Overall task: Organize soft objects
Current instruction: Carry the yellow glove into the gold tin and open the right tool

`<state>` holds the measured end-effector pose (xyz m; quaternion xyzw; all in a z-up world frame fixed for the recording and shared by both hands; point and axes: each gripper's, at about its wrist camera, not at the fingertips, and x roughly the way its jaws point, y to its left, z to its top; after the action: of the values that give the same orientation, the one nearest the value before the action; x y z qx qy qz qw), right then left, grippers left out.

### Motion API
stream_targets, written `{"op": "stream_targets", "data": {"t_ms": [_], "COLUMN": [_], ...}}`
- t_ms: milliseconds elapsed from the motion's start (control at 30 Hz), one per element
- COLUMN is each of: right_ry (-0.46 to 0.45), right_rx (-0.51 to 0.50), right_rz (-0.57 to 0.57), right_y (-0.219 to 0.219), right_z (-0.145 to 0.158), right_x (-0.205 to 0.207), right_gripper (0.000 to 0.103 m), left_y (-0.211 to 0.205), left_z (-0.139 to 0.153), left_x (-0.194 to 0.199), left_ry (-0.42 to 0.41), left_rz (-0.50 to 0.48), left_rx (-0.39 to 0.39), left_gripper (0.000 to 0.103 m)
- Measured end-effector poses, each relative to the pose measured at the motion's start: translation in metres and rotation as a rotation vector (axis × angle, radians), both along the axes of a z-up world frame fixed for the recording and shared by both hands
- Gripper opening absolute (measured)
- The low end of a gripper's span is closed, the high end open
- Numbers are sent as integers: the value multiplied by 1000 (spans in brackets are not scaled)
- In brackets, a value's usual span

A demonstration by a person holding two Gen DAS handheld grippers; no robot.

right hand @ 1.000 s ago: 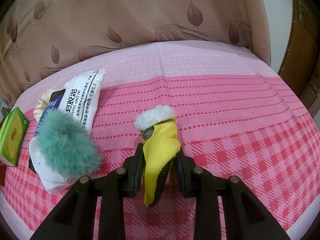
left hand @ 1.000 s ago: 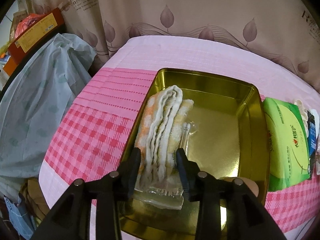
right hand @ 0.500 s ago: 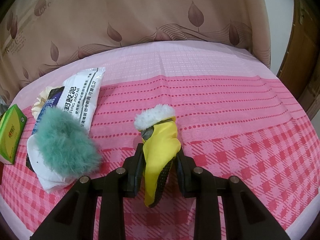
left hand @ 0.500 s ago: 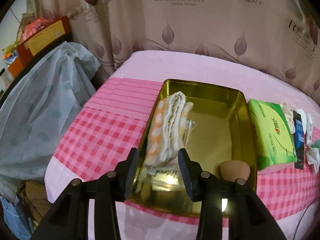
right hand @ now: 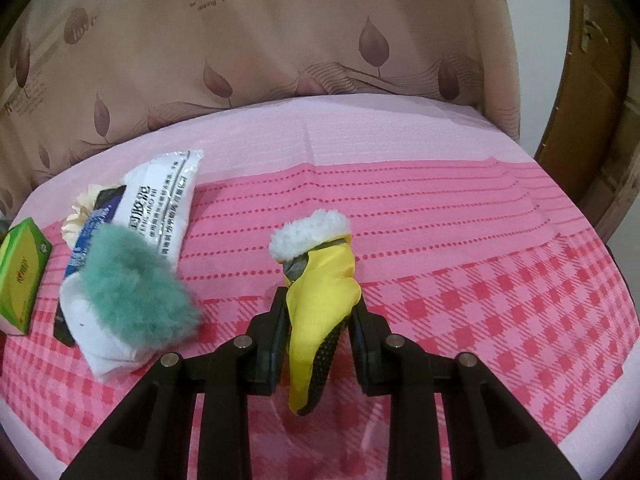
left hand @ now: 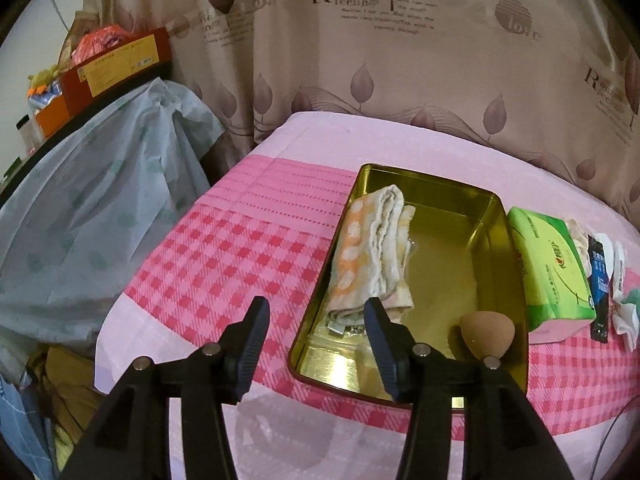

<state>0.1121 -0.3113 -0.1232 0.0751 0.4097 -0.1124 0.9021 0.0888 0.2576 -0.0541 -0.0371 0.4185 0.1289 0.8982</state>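
A gold tin tray (left hand: 502,216) sits on the pink checked tablecloth. In it lie a folded orange-and-white towel (left hand: 370,250) over a clear packet, and a brown egg-shaped sponge (left hand: 486,332). My left gripper (left hand: 316,320) is open and empty, above the tray's near left corner. My right gripper (right hand: 320,310) is shut on a yellow glove with a white fleece cuff (right hand: 320,280), held just above the cloth. A teal fluffy item (right hand: 136,284) lies to its left on white cloth.
A green tissue pack (left hand: 548,264) lies right of the tray; it also shows in the right wrist view (right hand: 22,270). A white plastic packet (right hand: 160,204) and a dark blue packet (right hand: 96,220) lie beside it. A covered pile (left hand: 88,220) stands left of the table. A curtain hangs behind.
My left gripper let go of the towel, opened wider and drew back up and to the left of the tray. The right gripper and glove barely moved.
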Motion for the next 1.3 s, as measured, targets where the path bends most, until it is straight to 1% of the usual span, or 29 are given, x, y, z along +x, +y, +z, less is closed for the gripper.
{"op": "stream_targets", "data": {"t_ms": [100,233,333,500,700,967,1133,1200,1300], "right_ry": [-12,-37,-55,-80,-107,-112,-103,-99,-86], "right_rx": [-10,-11,-21,7,16,23,25,25,29], "right_rz": [-2,19,57,132,251,412,533,581,655], "right_y": [7,21,39,72,121,196,249,273,308], "right_z": [11,29,42,65,89,102,102,101,98], "right_x": [-3,-8,-10,-14,-11,-9,-10,-10,-11], "right_gripper": [25,25,25,25,25,25,25,25,25], "left_y": [8,16,20,26,33,42,51,55,59], "left_z": [3,5,4,3,2,-1,-2,-4,-6], "left_x": [-3,-6,-6,-6,-8,-7,-9,-9,-8], "left_ry": [-16,-27,-18,-14,-13,3,-2,7,21], "left_rz": [23,58,72,99,132,170,212,225,245], "left_rx": [-27,-38,-49,-63,-78,-108,-128,-144,-142], "left_gripper": [50,50,50,50,50,50,50,50,50]}}
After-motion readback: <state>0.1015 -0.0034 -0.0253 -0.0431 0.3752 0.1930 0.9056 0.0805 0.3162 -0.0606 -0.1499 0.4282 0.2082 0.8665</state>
